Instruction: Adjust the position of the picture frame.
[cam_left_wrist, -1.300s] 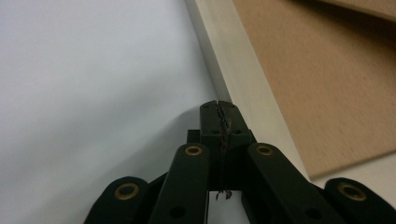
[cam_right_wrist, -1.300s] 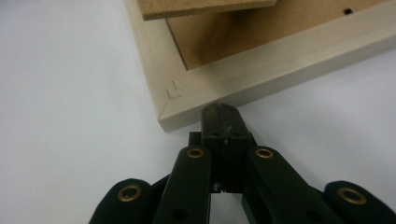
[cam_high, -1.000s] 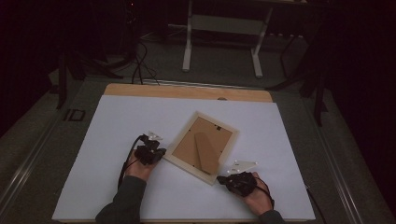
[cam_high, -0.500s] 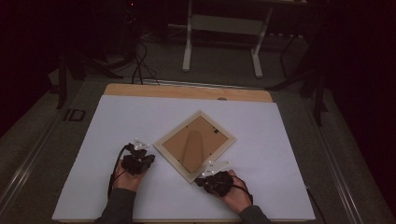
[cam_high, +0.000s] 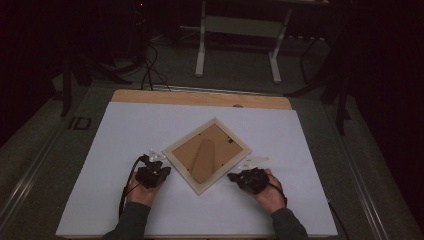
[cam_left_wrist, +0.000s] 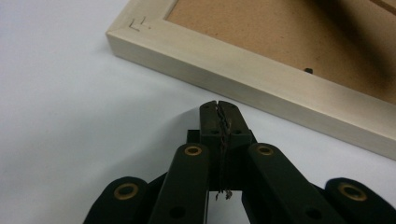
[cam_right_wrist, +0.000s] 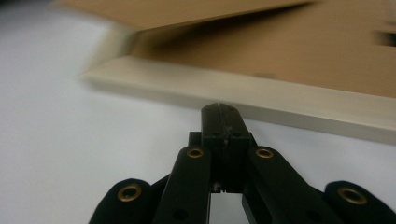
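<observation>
Both the left gripper (cam_high: 159, 165) and right gripper (cam_high: 235, 176) are clamped shut on nothing, flanking the face-down picture frame (cam_high: 207, 155) at frame centre, probably nudging it square on the tabletop (cam_high: 300, 150).

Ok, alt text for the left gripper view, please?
The left gripper, black jaws shut with nothing between them, points at the pale wooden edge of a picture frame lying face down on the white table, just short of it; its brown backing board fills the upper right.
</observation>
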